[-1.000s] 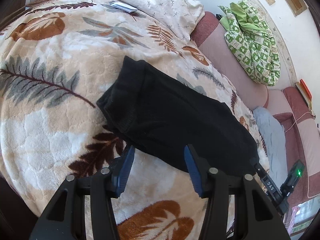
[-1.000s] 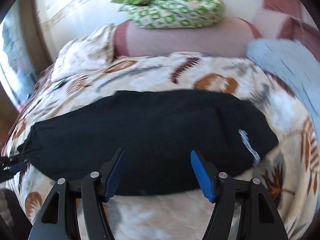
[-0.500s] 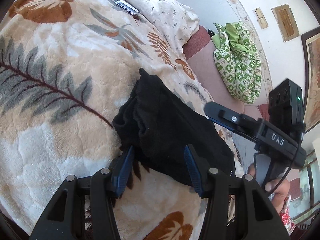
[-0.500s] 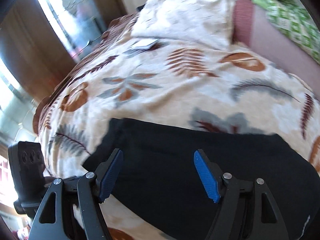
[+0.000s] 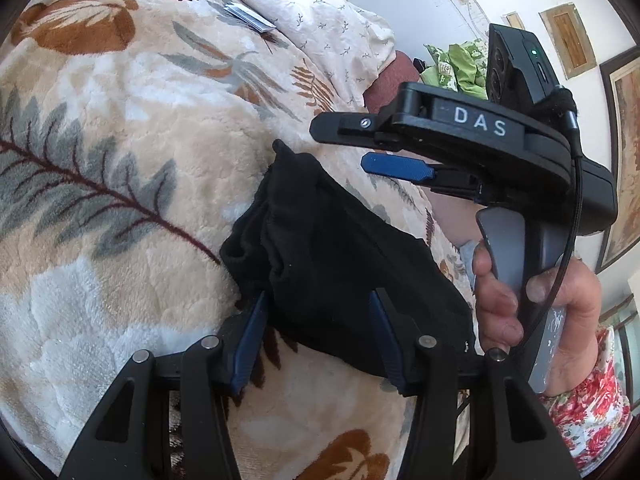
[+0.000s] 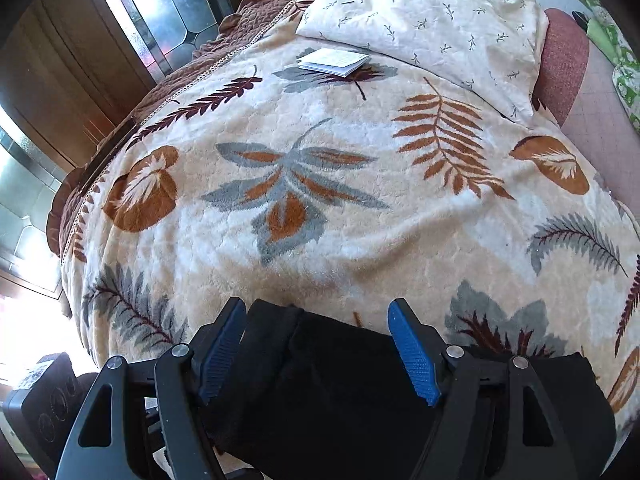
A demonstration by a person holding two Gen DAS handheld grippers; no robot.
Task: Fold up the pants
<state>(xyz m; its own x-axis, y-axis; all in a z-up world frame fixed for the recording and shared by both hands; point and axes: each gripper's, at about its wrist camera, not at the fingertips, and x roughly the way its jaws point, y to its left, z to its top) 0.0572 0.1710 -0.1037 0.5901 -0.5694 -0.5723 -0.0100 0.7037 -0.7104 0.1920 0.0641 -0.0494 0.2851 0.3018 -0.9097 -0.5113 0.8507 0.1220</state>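
Note:
Black pants (image 5: 340,256) lie folded in a long bundle on a leaf-patterned blanket (image 5: 112,160). My left gripper (image 5: 316,336) is open, its blue pads on either side of the near edge of the bunched waistband end. My right gripper (image 6: 316,344) is open over the same end of the pants (image 6: 340,396), fingers straddling the cloth. In the left wrist view the right gripper (image 5: 384,148) hovers just above the pants, held by a hand (image 5: 532,300).
A white pillow (image 6: 432,20) and a small folded paper (image 6: 332,62) lie at the head of the bed. A pink sofa arm (image 6: 564,64) with a green-patterned cloth (image 5: 456,64) is to the right. A wooden door with glass (image 6: 160,12) stands at the left.
The right gripper swung from the pants' long side across to the waistband end, close to the left gripper. The left gripper moved in on that end. Both stayed open.

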